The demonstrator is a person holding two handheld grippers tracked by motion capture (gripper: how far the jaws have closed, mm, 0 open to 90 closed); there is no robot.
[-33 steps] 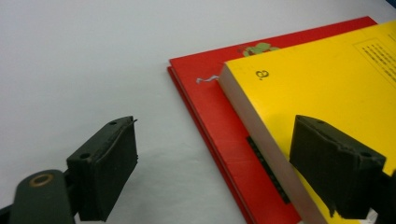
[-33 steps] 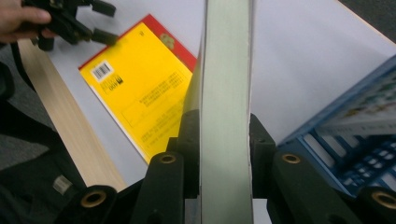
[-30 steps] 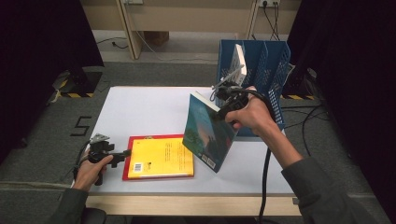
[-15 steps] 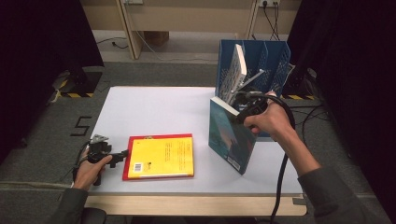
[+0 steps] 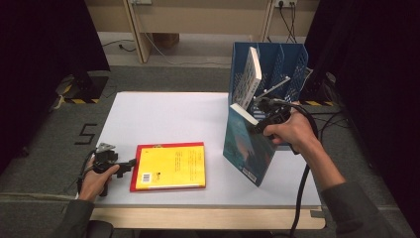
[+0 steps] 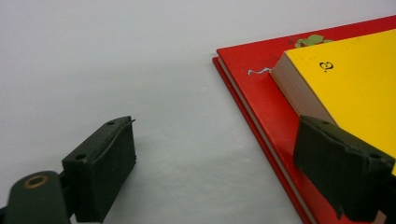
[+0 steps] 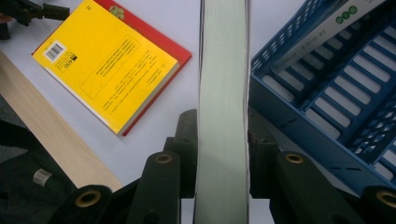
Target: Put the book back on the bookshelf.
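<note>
Beside blue rack (image 5: 292, 64), raised right gripper (image 5: 263, 117)

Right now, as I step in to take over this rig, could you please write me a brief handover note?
Right tool: shut on the teal book, held upright in front of the blue file rack.
Left tool: open, jaws beside the corner of the yellow book, nothing gripped.
Yellow book lies flat on a red book on the table.
Done: one white book leans in the rack's left slot.
Left, probably: slot the teal book, then the two flat books.
</note>
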